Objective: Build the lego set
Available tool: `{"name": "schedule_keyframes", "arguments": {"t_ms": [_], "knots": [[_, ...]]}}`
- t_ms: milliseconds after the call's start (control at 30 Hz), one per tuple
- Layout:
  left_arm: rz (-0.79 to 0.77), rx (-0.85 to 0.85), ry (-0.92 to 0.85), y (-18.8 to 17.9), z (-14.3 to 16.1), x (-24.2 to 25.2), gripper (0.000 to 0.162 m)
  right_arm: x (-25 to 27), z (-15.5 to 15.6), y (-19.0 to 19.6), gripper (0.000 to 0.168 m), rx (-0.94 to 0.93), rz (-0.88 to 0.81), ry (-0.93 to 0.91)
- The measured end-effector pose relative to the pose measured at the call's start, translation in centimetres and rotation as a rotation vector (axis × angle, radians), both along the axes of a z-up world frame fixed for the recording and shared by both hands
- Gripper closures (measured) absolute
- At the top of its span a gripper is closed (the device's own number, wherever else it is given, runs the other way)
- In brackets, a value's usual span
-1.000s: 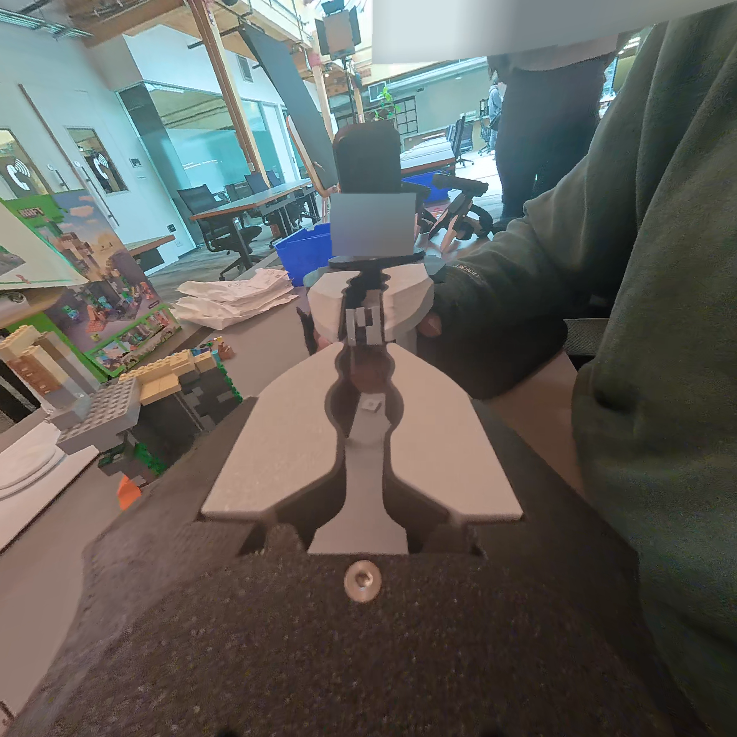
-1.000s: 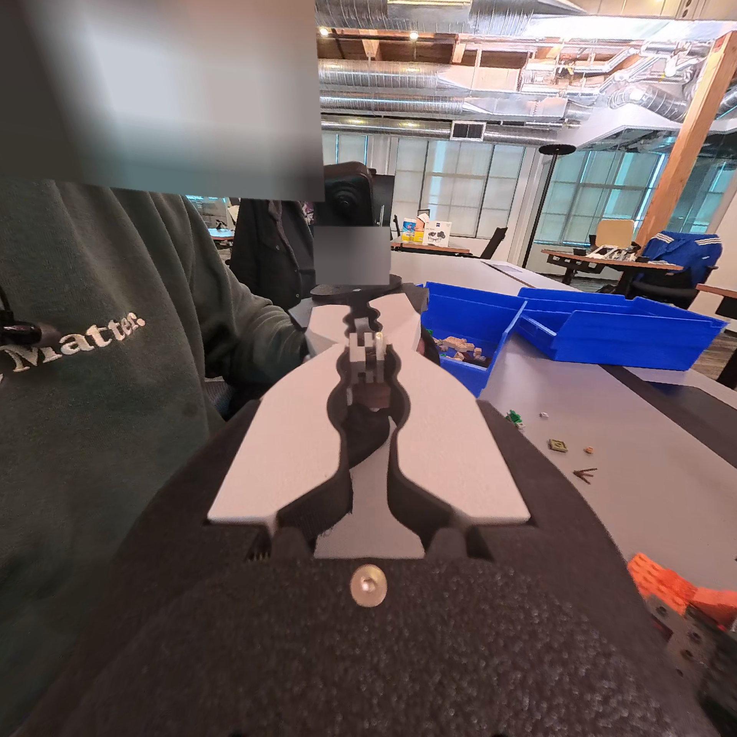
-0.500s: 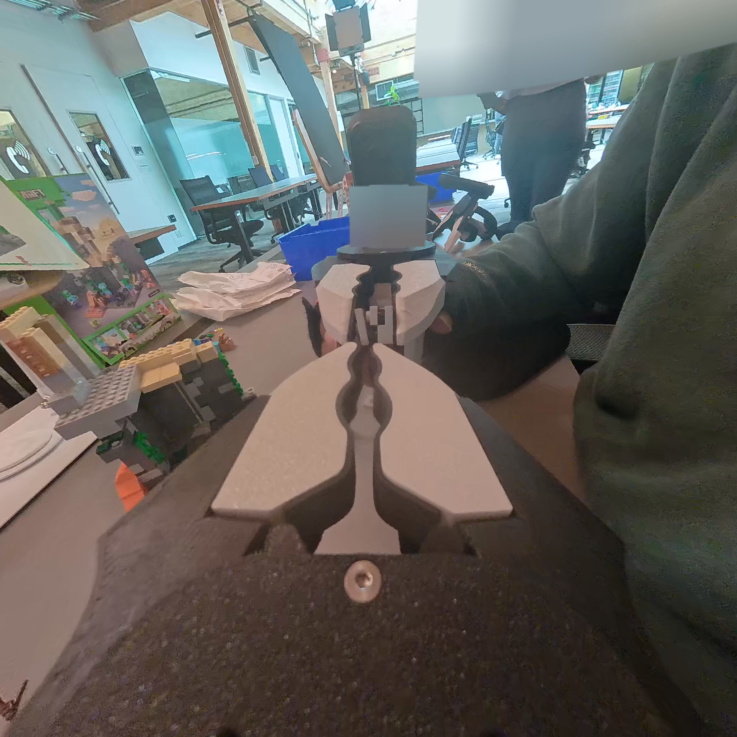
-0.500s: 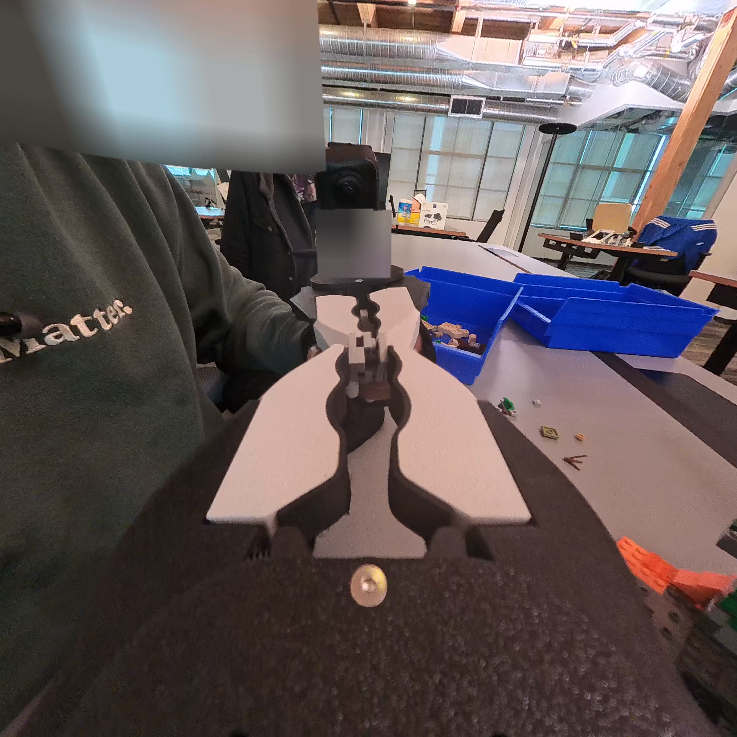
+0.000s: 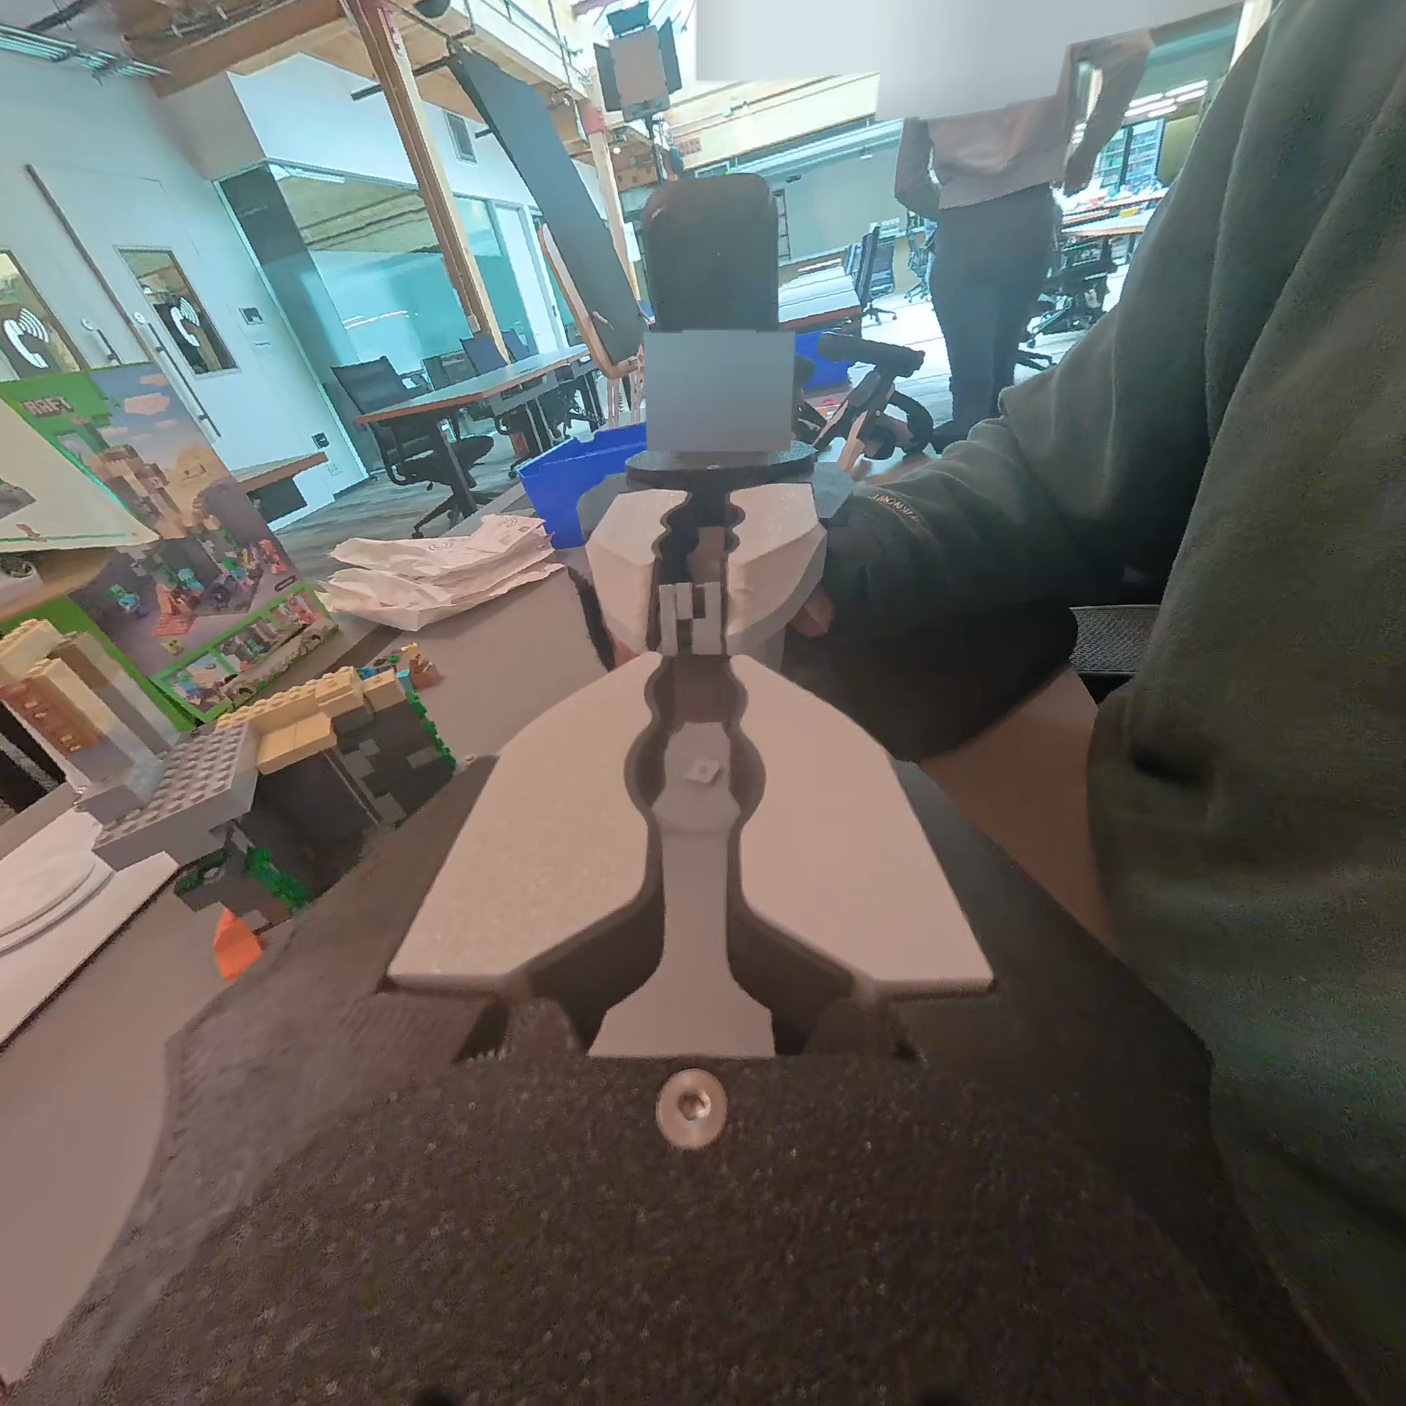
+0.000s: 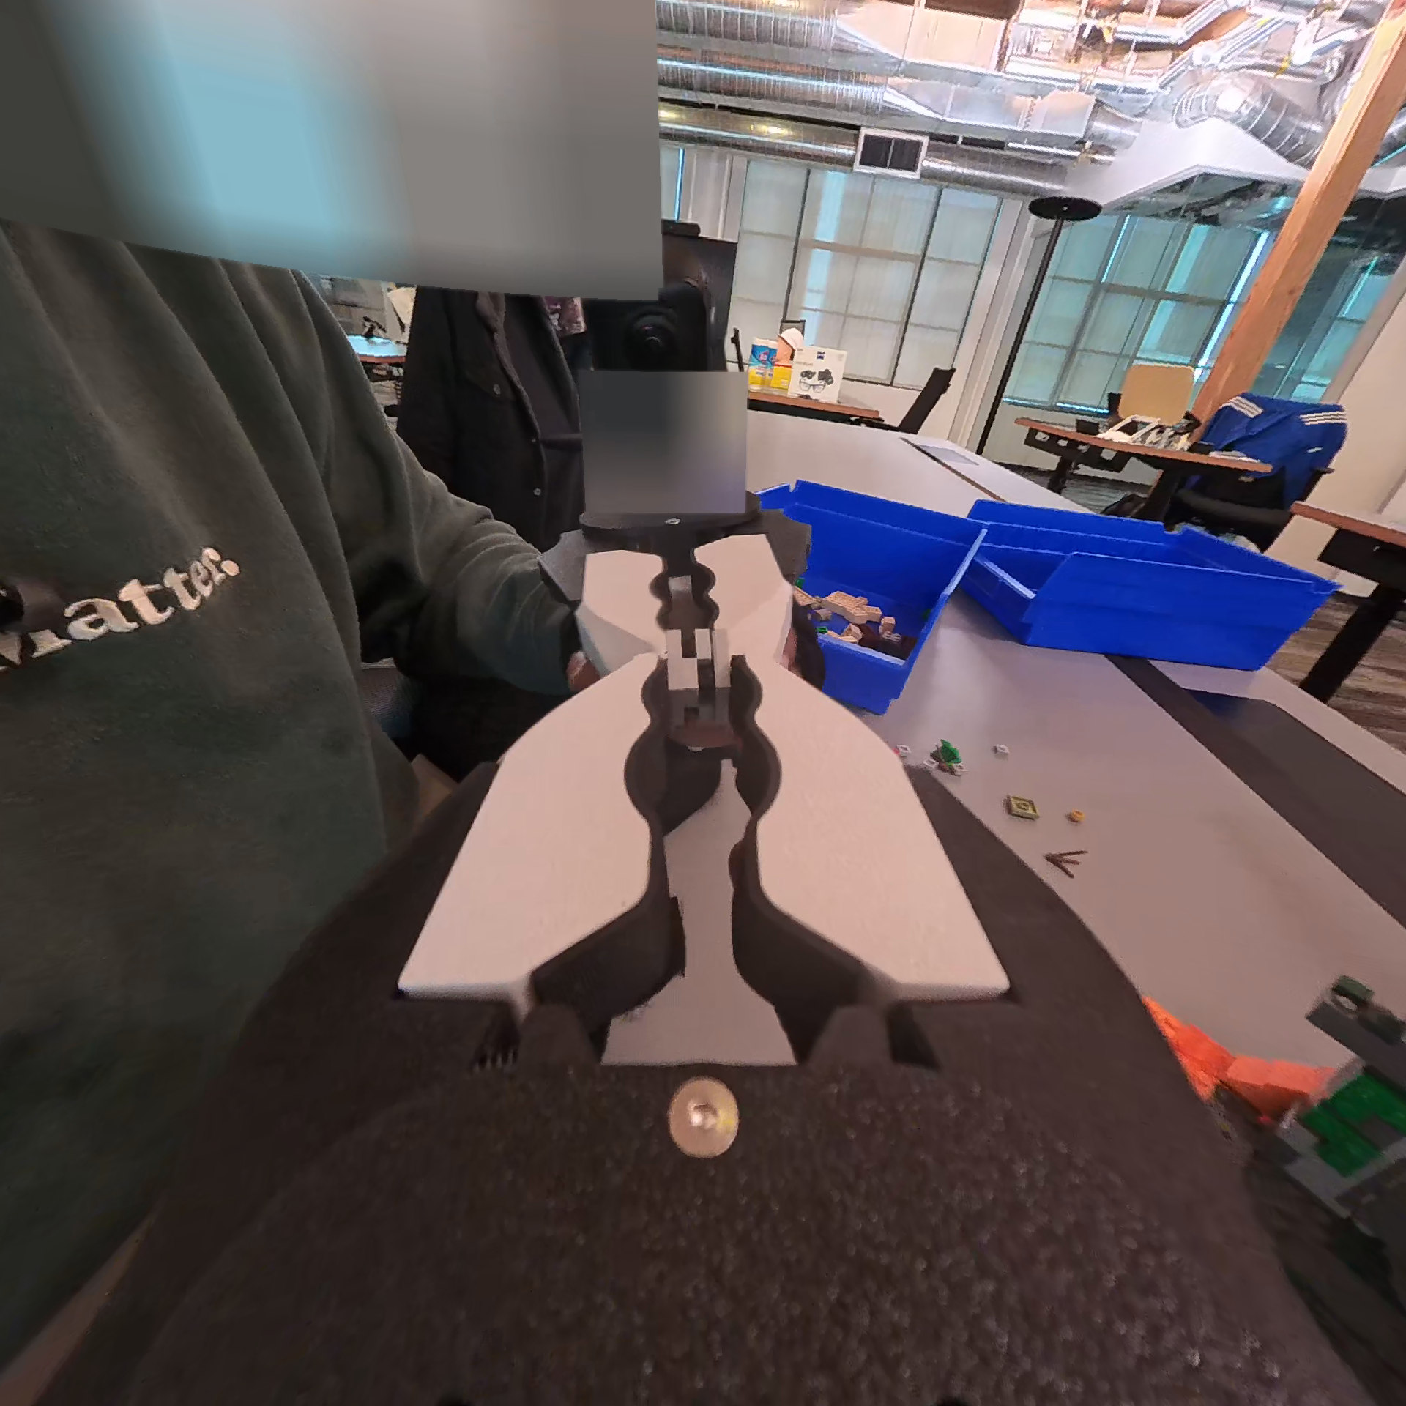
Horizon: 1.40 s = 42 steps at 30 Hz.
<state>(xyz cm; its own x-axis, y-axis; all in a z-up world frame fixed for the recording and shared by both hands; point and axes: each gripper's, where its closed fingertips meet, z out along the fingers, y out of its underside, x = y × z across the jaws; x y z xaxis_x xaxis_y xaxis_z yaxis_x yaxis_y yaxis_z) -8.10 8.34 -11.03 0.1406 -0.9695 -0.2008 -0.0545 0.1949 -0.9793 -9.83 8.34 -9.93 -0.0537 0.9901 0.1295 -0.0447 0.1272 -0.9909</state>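
Matt grey table [image 6: 1141, 860], glossy plastic blue bins [image 6: 1141, 601].

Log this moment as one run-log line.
left gripper: shut on small lego figure | right gripper: shut on same figure | grippers tip to tip above table | partial build beside | blue bin behind

A grey table [image 6: 1141, 875] is seen carrying 2 blue bins [image 6: 1065, 578], one holding loose bricks [image 6: 852, 609]. Small scattered pieces [image 6: 1019, 806] lie near them. A partly built brick model [image 5: 304, 776], a printed set box [image 5: 175, 532], crumpled white bags [image 5: 449, 563] and a white plate [image 5: 38, 890] are also rested on it.
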Motion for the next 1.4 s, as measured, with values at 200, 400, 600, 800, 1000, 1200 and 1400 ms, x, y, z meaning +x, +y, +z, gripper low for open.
{"name": "schedule_keyframes", "arguments": {"t_ms": [200, 400, 600, 800, 1000, 1200, 1400], "knots": [[0.002, -0.009, 0.01, 0.0, -0.2, 0.1, 0.149, -0.1, -0.1, 0.0, 0.154, -0.008, -0.004, -0.012], [-0.002, 0.006, 0.002, 0.0, -0.1, -0.1, 0.162, -0.2, -0.1, -0.3, 0.154, 0.043, -0.008, -0.026], [-0.001, -0.057, 0.019, 0.8, -0.9, -0.2, 0.151, 0.1, -0.3, 1.1, 0.154, 0.235, -0.136, -0.108], [-0.123, -0.347, -0.066, 0.9, -0.6, -0.3, 0.142, 0.5, -1.4, 1.7, 0.154, 0.505, -0.227, -0.24], [-0.162, -0.531, -0.077, 1.1, -1.1, 0.1, 0.142, -0.1, -2.9, 1.9, 0.154, 0.74, -0.299, -0.352], [-0.153, -0.571, -0.056, 1.5, -1.6, 0.0, 0.145, -0.4, -3.1, 2.3, 0.154, 0.82, -0.342, -0.377], [-0.131, -0.46, -0.058, 1.5, -1.1, -0.4, 0.145, 0.1, -2.7, 2.2, 0.144, 0.4, -0.226, -0.291]]}}
